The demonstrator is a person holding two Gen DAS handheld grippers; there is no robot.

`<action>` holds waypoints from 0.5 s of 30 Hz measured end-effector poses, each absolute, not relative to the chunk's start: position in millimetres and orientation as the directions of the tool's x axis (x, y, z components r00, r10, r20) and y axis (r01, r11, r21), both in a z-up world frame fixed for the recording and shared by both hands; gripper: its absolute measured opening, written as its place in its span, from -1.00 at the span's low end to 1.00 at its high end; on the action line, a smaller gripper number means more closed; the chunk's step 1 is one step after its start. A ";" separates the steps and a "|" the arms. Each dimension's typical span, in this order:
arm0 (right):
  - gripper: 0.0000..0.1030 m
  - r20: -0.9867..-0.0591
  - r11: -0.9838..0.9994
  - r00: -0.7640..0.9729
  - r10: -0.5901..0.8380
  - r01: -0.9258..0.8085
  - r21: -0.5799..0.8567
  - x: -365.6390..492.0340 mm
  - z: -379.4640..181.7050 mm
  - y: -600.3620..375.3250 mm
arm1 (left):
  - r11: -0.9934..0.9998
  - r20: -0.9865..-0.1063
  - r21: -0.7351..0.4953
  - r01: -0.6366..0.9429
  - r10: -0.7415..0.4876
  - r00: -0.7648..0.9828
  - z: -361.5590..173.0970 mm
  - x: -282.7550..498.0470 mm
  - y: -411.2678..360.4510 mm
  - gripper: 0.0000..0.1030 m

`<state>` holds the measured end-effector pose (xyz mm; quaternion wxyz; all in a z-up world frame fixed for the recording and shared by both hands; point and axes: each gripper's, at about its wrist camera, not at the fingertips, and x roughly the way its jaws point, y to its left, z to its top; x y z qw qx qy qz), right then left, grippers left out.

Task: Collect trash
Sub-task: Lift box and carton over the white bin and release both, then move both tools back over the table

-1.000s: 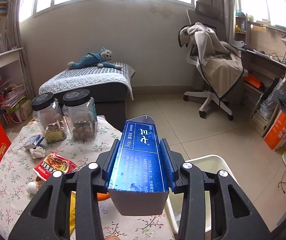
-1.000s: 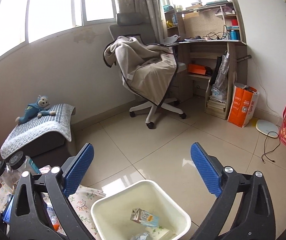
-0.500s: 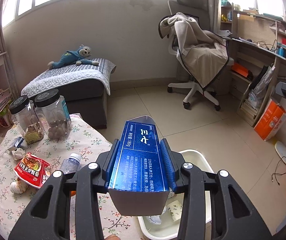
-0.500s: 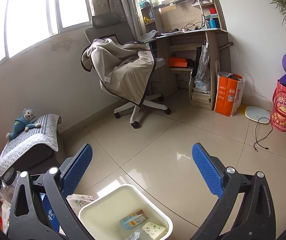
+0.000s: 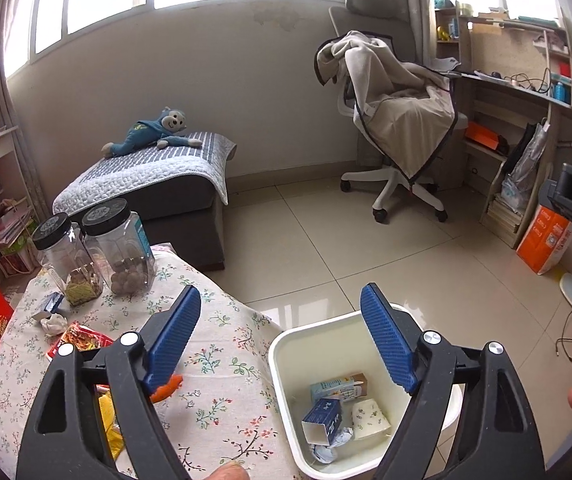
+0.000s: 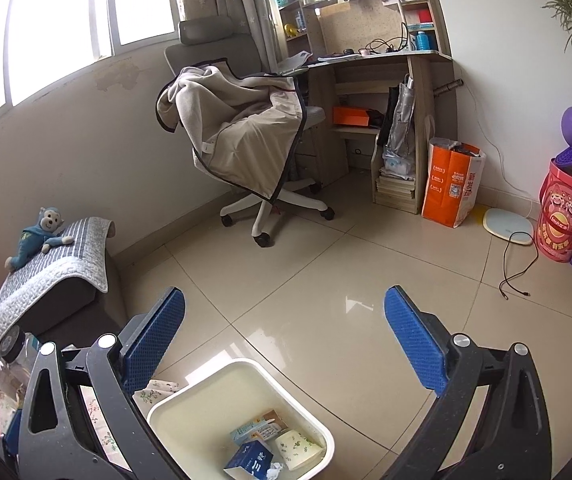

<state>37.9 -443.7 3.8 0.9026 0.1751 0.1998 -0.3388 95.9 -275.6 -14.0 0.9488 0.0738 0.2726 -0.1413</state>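
One white plastic waste bin on the floor, just beside the floral-cloth worktop edge. In the bin: one dark blue carton, one pale blue carton, one floral paper cup, one crumpled wrapper. Two clear black-lidded jars on the worktop, beyond the bin. Left gripper: jaws just opened wide, empty, above the bin; the dark blue carton it held earlier now lies inside. Right gripper: wide, empty. Bare tiled floor beyond the bin.
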 end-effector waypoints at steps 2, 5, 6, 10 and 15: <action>0.86 -0.476 0.724 0.691 -0.545 0.674 0.149 40.0 3.2 -434.3 | 0.955 -0.526 0.067 0.289 -0.212 0.823 -9.6 95.5 -268.8 0.62; 0.86 -0.480 0.745 0.687 -0.545 0.660 0.098 44.1 1.3 -421.5 | 0.966 -0.508 0.067 0.251 -0.184 0.842 -4.2 96.3 -255.0 0.69; 0.86 -0.485 0.750 0.684 -0.545 0.656 0.083 45.7 0.1 -417.5 | 0.969 -0.502 0.065 0.237 -0.173 0.847 -2.6 96.8 -250.0 0.70; 0.86 -0.496 0.773 0.689 -0.529 0.632 0.054 51.1 -3.5 -400.8 | 0.981 -0.483 0.054 0.187 -0.139 0.865 2.0 96.9 -229.1 0.79; 0.86 -0.481 0.802 0.706 -0.520 0.598 0.011 56.2 -4.3 -371.9 | 0.989 -0.462 0.055 0.135 -0.094 0.882 4.9 97.0 -203.1 0.87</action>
